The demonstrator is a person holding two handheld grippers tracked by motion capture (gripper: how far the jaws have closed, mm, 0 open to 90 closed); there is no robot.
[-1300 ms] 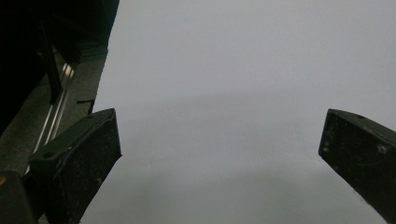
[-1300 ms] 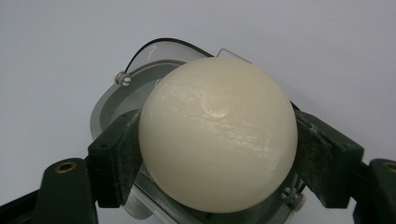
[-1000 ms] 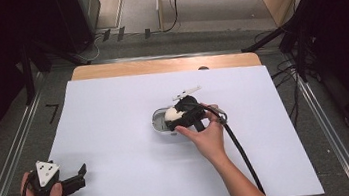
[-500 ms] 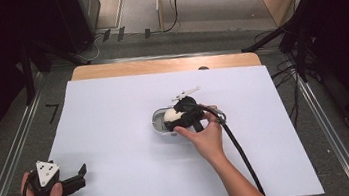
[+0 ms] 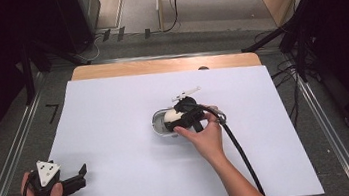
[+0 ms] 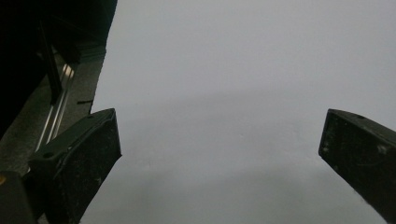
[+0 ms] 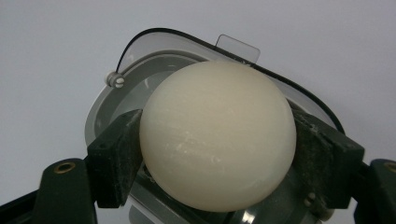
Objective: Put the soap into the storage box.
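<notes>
Since the earlier frame almost nothing is changing: both hands are staying where they were, and the ball (image 7: 217,135) is still sitting between the jaws of the right hand-held gripper (image 5: 177,119). This gripper is holding the ball by its two sides, just above the small grey dish (image 7: 100,116), a little to the 3 o'clock side of the middle of the bench (image 5: 113,110). The left hand-held gripper (image 5: 74,178) is resting at the 7 o'clock corner with its jaws standing wide and nothing between them. The ball is looking smooth, cream-white and round, with a soft shine, so I am judging it hard, light and rather slippery; the pads should be pressing at its widest line, otherwise it may be popping out upward or downward. The dish is seeming to be of stiff grey plastic with a clear, rounded lid (image 7: 238,46) carrying a small tab. The bench cover is matt and pale.
</notes>
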